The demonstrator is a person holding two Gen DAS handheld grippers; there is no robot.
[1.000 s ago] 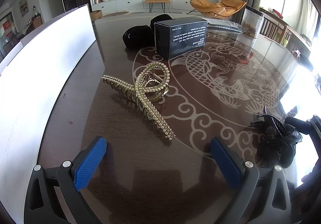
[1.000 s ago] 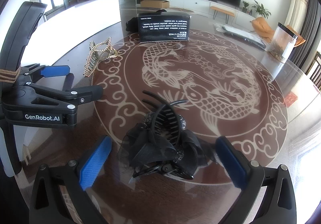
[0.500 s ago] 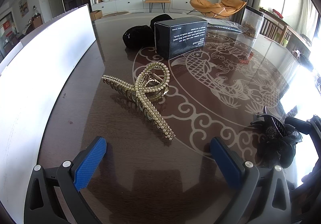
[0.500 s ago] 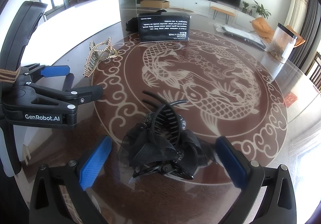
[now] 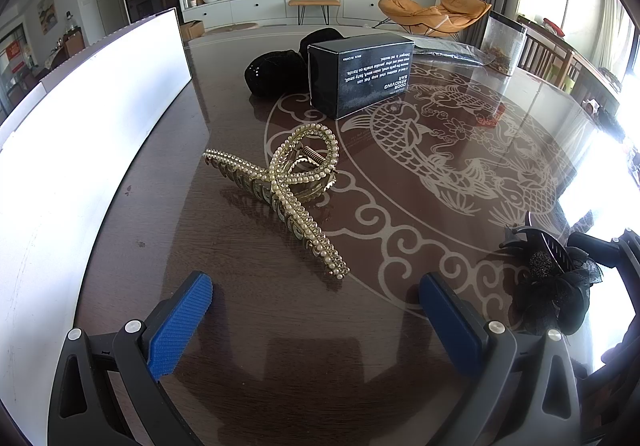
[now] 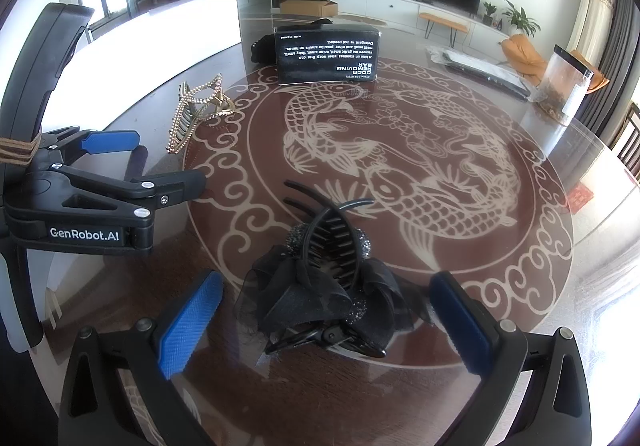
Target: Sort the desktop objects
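"GenRobot.AI" on left hand-held gripper (image 6: 132,162)

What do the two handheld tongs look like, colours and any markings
Both tongs are black plastic frames with silver screws and ribbed blue pads on the fingers. The left tongs carry white GenRobot.AI lettering on the side and a brown band wrapped around the handle, seen from the right wrist view. The right tongs match.

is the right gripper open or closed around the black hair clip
Open. The right gripper has a blue pad on either side of the black hair clip, gaps showing on both sides.
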